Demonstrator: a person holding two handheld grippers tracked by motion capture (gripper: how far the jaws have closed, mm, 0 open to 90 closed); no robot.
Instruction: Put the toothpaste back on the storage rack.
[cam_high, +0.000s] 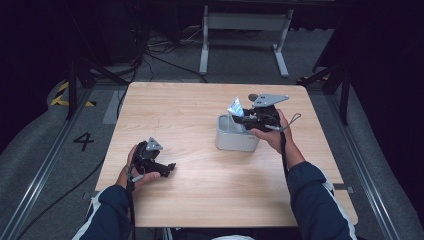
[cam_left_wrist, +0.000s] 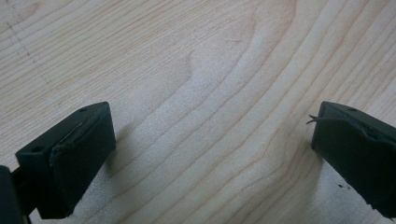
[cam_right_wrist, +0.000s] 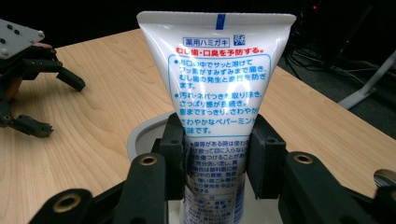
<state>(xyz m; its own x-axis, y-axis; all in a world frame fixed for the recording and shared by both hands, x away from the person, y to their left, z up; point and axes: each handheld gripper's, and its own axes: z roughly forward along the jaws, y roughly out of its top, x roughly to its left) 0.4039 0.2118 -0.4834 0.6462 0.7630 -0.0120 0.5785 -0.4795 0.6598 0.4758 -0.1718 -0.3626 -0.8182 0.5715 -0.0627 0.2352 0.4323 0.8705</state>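
A white toothpaste tube (cam_right_wrist: 219, 93) with blue and red print stands upright, crimped end up, clamped between the jaws of my right gripper (cam_right_wrist: 217, 158). In the high view the tube (cam_high: 235, 107) pokes up over a grey cup-like container (cam_high: 234, 137) at the table's middle right, with my right gripper (cam_high: 239, 119) above the container's rim (cam_right_wrist: 140, 133). My left gripper (cam_high: 169, 169) rests low on the table at the front left, its jaws wide apart over bare wood (cam_left_wrist: 210, 93). Its fingers (cam_left_wrist: 70, 158) hold nothing.
The light wooden table (cam_high: 200, 110) has free room at the back and left. My left gripper also appears far left in the right gripper view (cam_right_wrist: 49, 105). Beyond the table are a dark floor, cables and a white stand (cam_high: 245, 30).
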